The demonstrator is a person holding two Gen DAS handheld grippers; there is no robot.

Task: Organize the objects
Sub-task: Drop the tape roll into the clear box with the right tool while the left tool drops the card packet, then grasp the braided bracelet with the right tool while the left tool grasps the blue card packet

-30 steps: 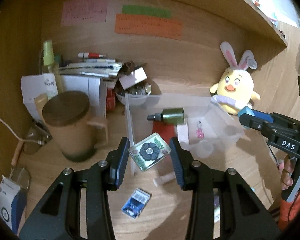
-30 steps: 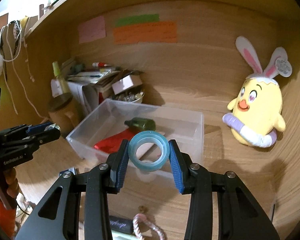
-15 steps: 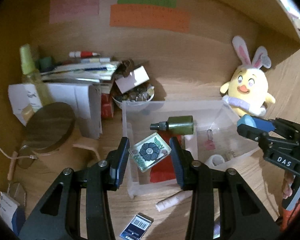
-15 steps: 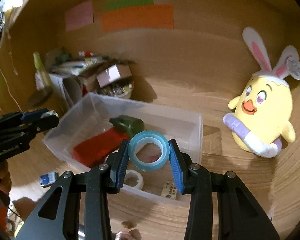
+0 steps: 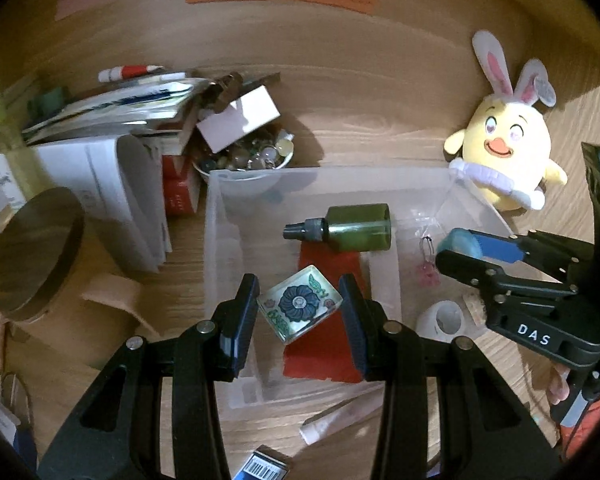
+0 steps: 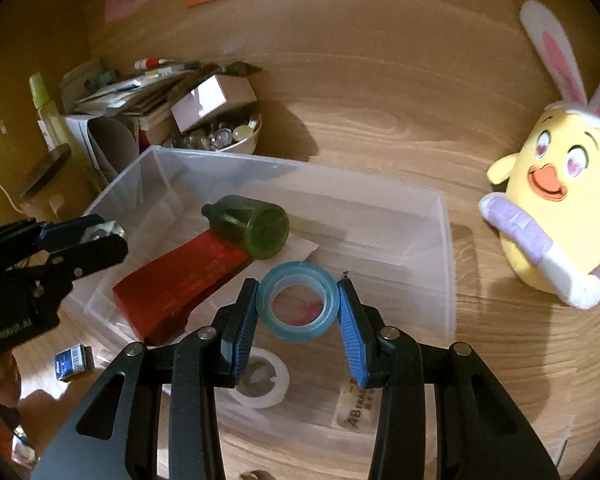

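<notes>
Left wrist view first: we see the left hand-held gripper [image 5: 299, 312] clamped on a clear glass block with a blue flower [image 5: 299, 308], held tilted above the clear plastic bin [image 5: 216, 240] on the counter [image 5: 380, 136]. Inside the bin lie a green spray bottle [image 5: 352, 227] on its side, a red packet [image 5: 328, 344] partly under that bottle, and a white tape roll [image 5: 444, 320] toward the bin's right end. In the right wrist view the right hand-held gripper [image 6: 298, 306] grips a roll of blue tape [image 6: 298, 306] on its outer rim — the roll hangs over the bin's near part, above the white roll. Behind the bin's far left corner sits a bowl of small trinkets [image 5: 248, 156]; to the bin's right, apart from it, a yellow chick plush with rabbit ears [image 5: 504, 148] leans at the wooden back wall. In front of the bin — on the counter — lies a small blue barcode packet [image 6: 71, 361].
</notes>
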